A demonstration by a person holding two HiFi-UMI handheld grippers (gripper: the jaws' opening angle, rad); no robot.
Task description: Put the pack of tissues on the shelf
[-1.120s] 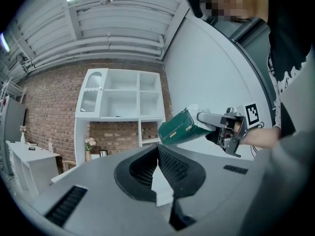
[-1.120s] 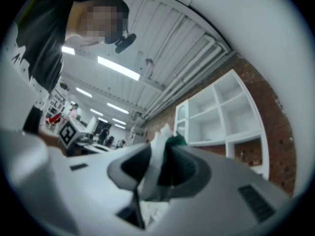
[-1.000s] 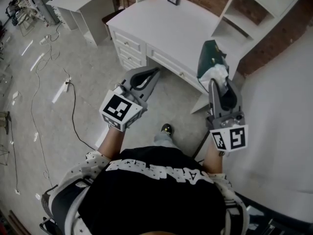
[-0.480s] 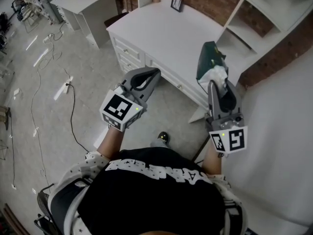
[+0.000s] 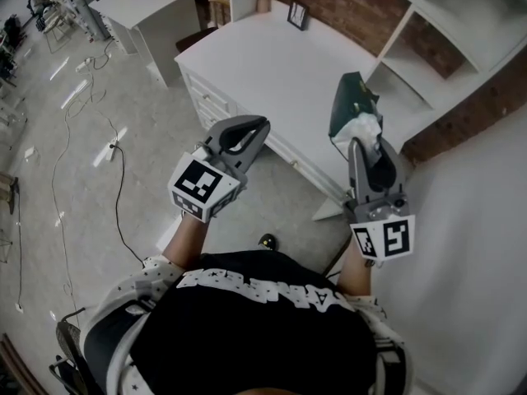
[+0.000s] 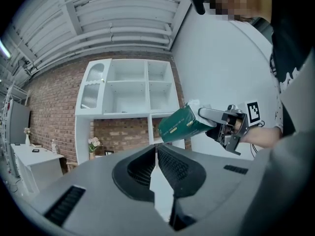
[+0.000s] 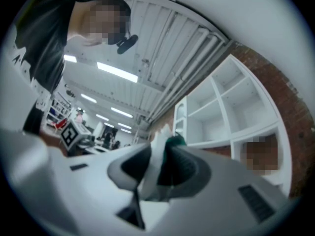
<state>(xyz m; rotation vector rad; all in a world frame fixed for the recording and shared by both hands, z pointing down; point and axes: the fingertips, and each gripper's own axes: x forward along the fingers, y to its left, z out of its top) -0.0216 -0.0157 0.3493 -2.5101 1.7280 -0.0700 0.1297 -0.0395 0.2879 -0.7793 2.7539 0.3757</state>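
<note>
Head view has the person standing at the corner of a white desk point(image 5: 272, 64) with a gripper in each hand. The right gripper point(image 5: 369, 145) is clamped on the pack of tissues point(image 5: 350, 105). It's a dark green pack with a bit of white tissue puffing out near the jaws, and most of it sticks out past the fingertips, tilted up. You can see green and white squeezed between the pads in the right gripper view too, so it's a proper grip.

The white shelf point(image 5: 391, 31) against the brick wall is just ahead of that gripper and a bit to its right. The pack is near it, not touching, and not inside any compartment.

The left gripper point(image 5: 262, 124) is off to the left of the right one, well apart. Its jaws are closed tip to tip with nothing in them, hanging over the desk's front edge. A small picture frame point(image 5: 297, 15) stands way past it at the back of the desk.
</note>
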